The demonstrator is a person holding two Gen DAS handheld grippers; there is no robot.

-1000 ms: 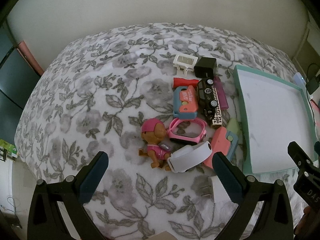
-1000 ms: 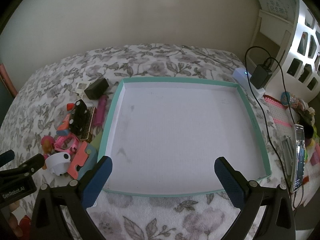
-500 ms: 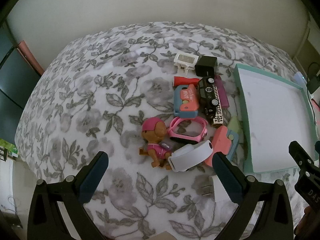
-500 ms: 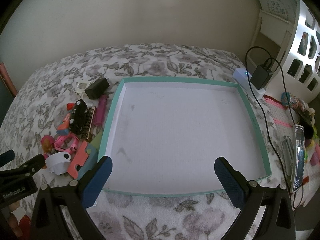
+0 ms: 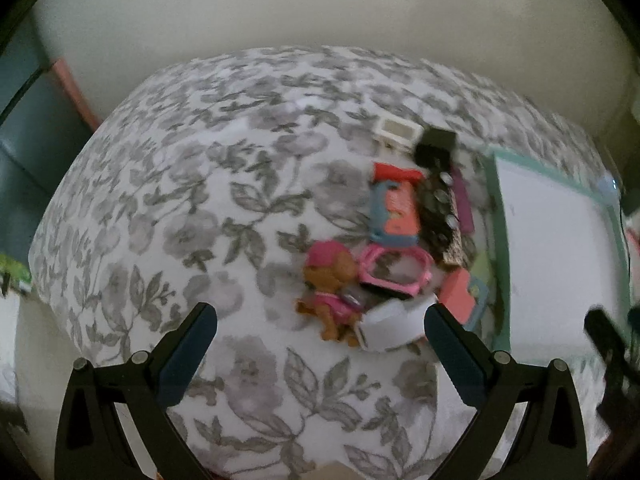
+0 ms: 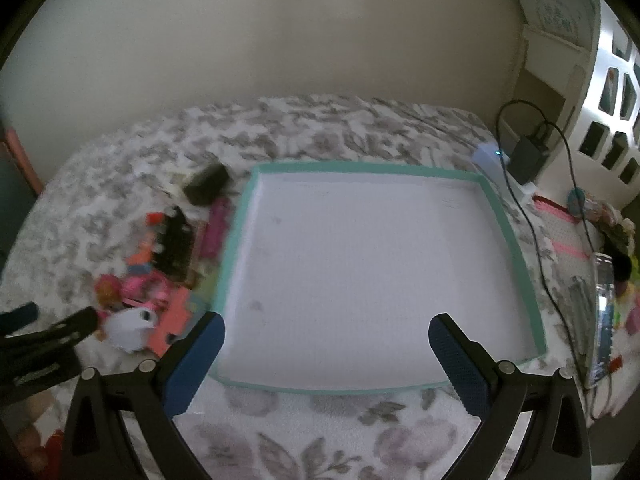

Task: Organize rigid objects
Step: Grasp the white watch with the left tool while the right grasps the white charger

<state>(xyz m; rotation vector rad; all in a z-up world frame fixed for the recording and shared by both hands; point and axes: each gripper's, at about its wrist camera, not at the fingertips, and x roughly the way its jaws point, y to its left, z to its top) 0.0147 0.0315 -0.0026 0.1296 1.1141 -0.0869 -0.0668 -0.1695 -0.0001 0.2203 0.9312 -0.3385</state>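
Note:
A cluster of small toys lies on the floral bedspread: a brown puppy figure in pink [image 5: 330, 292], a white band [image 5: 394, 326], a pink watch [image 5: 394, 274], a blue-and-coral toy [image 5: 394, 214], a black toy car [image 5: 438, 210], a black cube [image 5: 435, 145] and a white frame [image 5: 398, 130]. A white tray with a teal rim [image 6: 516, 240] lies to their right, empty. My left gripper [image 5: 320, 338] is open and empty, just in front of the puppy. My right gripper [image 6: 326, 354] is open and empty over the tray's near edge.
The bed ends at a plain wall behind. To the right of the tray lie a charger and black cable [image 6: 528, 156], a pink mat and small clutter [image 6: 600, 280]. A dark cabinet [image 5: 24, 152] stands left of the bed.
Both grippers have moved forward and down, so the toys and tray look nearer. The views are now motion-blurred. Nothing has been grasped.

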